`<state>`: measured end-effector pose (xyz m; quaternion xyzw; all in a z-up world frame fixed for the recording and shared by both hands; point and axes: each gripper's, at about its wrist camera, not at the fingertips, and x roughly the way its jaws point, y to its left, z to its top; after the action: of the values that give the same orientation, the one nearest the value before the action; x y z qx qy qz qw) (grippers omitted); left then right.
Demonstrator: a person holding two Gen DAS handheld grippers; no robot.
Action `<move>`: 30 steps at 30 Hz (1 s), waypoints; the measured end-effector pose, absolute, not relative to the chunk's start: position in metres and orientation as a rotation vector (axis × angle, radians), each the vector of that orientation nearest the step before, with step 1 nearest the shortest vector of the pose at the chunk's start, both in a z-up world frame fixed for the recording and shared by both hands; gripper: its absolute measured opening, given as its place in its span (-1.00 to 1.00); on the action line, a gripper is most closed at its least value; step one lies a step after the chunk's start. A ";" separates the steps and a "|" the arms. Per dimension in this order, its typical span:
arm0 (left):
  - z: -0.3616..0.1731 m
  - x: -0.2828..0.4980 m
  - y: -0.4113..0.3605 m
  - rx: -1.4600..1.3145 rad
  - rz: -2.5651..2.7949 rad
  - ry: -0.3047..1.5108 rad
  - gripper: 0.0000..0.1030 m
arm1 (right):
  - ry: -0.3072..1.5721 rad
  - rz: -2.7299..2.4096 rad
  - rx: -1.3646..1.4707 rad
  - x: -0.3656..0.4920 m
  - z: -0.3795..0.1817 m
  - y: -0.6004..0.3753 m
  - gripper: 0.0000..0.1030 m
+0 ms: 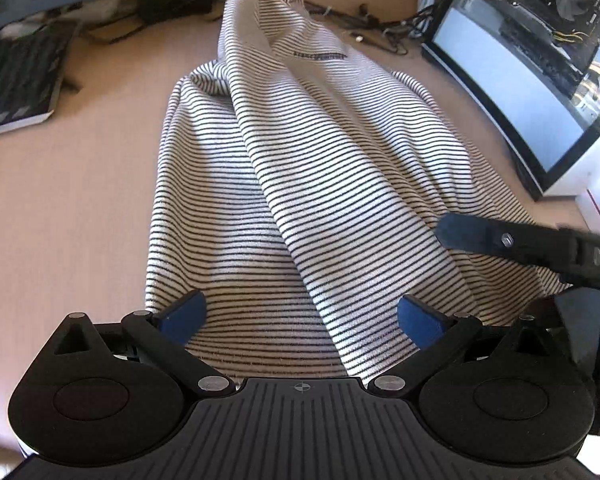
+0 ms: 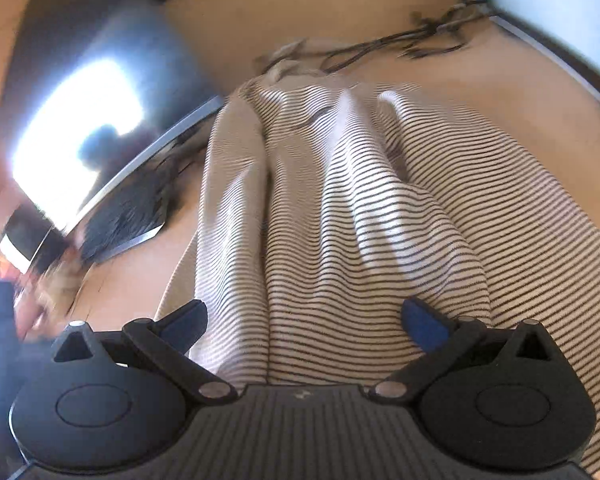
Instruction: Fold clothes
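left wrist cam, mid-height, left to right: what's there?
book → bare table → striped garment → right gripper reaching in over the garment's right edge → curved monitor

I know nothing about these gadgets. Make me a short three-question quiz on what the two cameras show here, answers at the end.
1. True or false: the left gripper has its blue fingers spread apart.
2. What pattern does the garment have? A) dots B) thin dark stripes on white C) plain blue
3. Which object lies on the table to the left of the garment in the left camera?

Key:
1. True; the right gripper is spread too.
2. B.
3. A dark book.
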<state>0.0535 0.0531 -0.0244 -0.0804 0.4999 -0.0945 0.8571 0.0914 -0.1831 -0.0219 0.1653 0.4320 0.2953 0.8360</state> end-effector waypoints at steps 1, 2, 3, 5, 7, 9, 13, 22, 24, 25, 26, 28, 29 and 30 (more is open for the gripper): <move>-0.022 0.048 0.054 -0.182 -0.188 1.053 1.00 | 0.911 0.655 0.329 0.088 -0.021 -0.183 1.00; -0.018 0.045 0.055 -0.198 -0.190 1.044 1.00 | 0.903 0.670 0.313 0.085 -0.021 -0.184 1.00; -0.012 0.042 0.056 -0.215 -0.198 1.029 1.00 | 0.895 0.661 0.307 0.082 -0.018 -0.186 1.00; 0.002 0.043 0.053 -0.217 -0.223 0.966 1.00 | 0.878 0.644 0.294 0.075 -0.013 -0.190 1.00; 0.012 0.050 0.050 -0.209 -0.247 0.900 1.00 | 0.840 0.595 0.294 0.068 -0.004 -0.198 0.99; 0.013 0.062 0.049 -0.230 -0.276 0.875 1.00 | 0.749 0.494 0.256 0.051 0.012 -0.211 0.87; -0.002 0.088 0.050 -0.268 -0.344 0.895 1.00 | 0.659 0.232 0.152 0.027 0.024 -0.229 0.09; -0.024 0.096 0.100 -0.414 -0.335 0.991 0.83 | 0.699 0.164 0.200 0.041 0.026 -0.185 -0.15; -0.031 0.105 0.107 -0.444 -0.341 1.030 0.36 | 0.713 0.146 0.217 0.044 0.021 -0.169 -0.15; -0.032 0.108 0.109 -0.455 -0.355 1.036 0.40 | 0.717 0.139 0.222 0.045 0.018 -0.161 -0.15; -0.032 0.109 0.110 -0.462 -0.365 1.045 0.40 | 0.720 0.135 0.215 0.050 0.014 -0.150 -0.15; -0.031 0.110 0.110 -0.474 -0.380 1.067 0.32 | 0.722 0.145 0.178 0.054 0.011 -0.135 -0.15; -0.028 0.109 0.108 -0.461 -0.375 1.063 0.27 | 0.718 0.162 0.146 0.054 0.013 -0.129 -0.15; -0.022 0.105 0.103 -0.412 -0.366 1.038 0.27 | 0.710 0.180 0.116 0.055 0.014 -0.126 -0.14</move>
<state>0.1054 0.1030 -0.0216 -0.1946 0.4896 -0.1727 0.8322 0.0549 -0.1262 0.0143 0.0567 0.3469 0.0881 0.9320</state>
